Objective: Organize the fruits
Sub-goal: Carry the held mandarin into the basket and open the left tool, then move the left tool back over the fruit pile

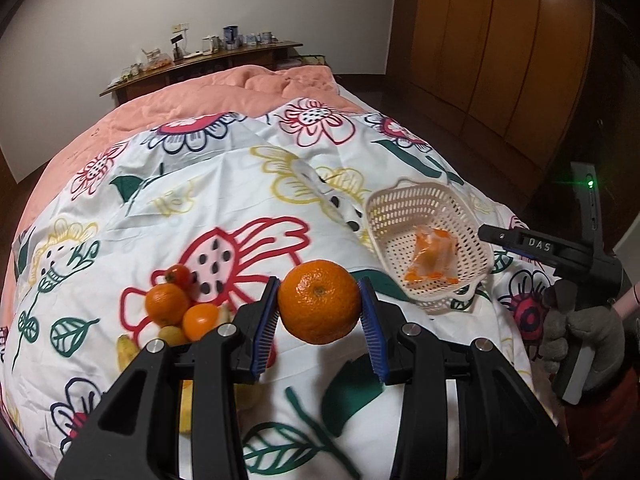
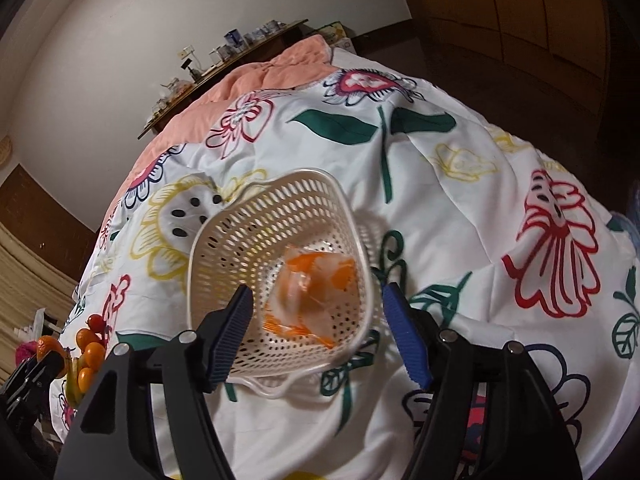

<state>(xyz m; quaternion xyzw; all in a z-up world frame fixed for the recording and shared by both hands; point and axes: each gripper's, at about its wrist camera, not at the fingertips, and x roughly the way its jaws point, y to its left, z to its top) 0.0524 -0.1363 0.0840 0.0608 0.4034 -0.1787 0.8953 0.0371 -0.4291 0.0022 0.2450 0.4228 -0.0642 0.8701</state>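
My left gripper (image 1: 320,312) is shut on a large orange (image 1: 319,301) and holds it above the flowered bedspread. A pile of small oranges (image 1: 167,304), a tomato (image 1: 179,275) and a banana (image 1: 127,350) lies to its left. A white perforated basket (image 1: 430,240) sits to the right and holds a clear bag of orange pieces (image 1: 434,256). My right gripper (image 2: 316,332) is open and empty just above the basket (image 2: 224,236), over the bag (image 2: 312,292). The right gripper also shows in the left wrist view (image 1: 532,244). The fruit pile shows far left in the right wrist view (image 2: 90,344).
The flowered white cloth (image 1: 224,200) covers a bed with a pink quilt (image 1: 224,92). A wooden shelf (image 1: 200,60) with cups stands behind the bed. Wooden wardrobe doors (image 1: 500,40) line the right side. A gloved hand (image 1: 576,336) holds the right gripper.
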